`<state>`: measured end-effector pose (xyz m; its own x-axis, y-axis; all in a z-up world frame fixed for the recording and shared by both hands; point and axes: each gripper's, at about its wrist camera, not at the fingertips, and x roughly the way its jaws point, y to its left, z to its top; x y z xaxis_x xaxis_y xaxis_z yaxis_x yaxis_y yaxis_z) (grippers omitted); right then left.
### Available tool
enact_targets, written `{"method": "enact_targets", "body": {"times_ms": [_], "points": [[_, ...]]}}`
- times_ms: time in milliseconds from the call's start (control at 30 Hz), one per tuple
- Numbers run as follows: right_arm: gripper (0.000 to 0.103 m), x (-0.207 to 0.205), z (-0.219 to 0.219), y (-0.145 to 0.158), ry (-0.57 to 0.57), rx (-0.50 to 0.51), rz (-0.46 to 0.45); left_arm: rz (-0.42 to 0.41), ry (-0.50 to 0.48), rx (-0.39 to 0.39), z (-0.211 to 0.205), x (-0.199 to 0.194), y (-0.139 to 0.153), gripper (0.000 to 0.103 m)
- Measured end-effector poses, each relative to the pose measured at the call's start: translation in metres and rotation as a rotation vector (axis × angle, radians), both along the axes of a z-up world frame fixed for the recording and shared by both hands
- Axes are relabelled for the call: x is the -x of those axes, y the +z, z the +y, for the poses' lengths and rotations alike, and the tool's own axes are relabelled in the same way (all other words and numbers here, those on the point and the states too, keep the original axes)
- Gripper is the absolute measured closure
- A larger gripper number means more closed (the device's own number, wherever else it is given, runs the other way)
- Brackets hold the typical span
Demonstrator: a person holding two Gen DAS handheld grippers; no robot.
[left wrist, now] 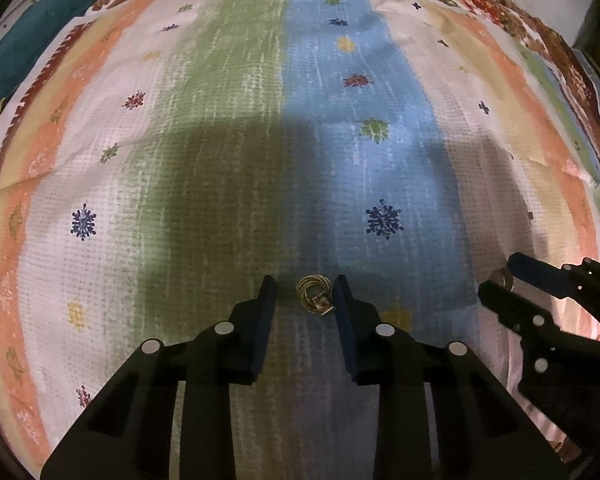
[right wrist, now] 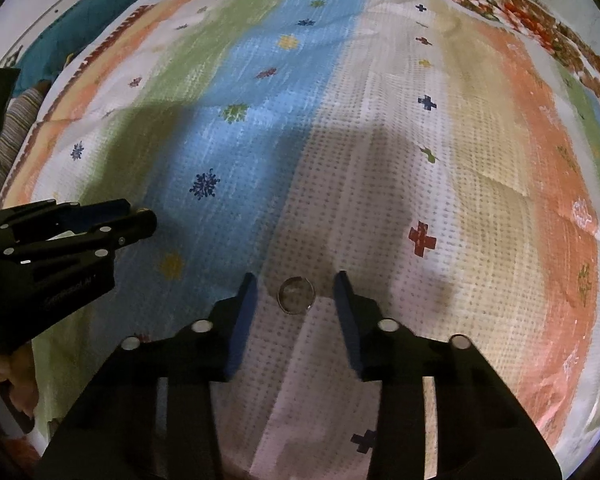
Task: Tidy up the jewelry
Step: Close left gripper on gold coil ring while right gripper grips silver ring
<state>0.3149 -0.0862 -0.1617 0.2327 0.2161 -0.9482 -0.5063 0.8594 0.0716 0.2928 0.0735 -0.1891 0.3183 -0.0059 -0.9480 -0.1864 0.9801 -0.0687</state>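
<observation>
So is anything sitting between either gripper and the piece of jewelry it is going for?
Nothing visible. The gold ring lies on the cloth between the left gripper fingers, and the clear ring between the right gripper fingers, each with bare cloth around it.

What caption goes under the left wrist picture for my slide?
Left gripper fingers straddle a small coiled gold jewelry piece lying on the striped, star-printed cloth.

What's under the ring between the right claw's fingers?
Only the patterned cloth: the clear ring lies flat on its dotted white stripe, which shows through the ring. Whatever lies beneath the cloth is covered.
</observation>
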Motion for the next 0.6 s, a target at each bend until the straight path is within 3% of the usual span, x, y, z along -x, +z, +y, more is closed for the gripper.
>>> {"method": "enact_targets", "body": {"times_ms": [133, 600], "points": [[0.083, 0.0, 0.0, -0.001, 0.0, 0.011, 0.002, 0.0, 0.009, -0.005, 0.0, -0.006, -0.001, 0.087], [0.083, 0.005, -0.003, 0.008, 0.0, 0.009, -0.025, -0.014, 0.017, 0.023, 0.004, 0.003, 0.01, 0.088]]}}
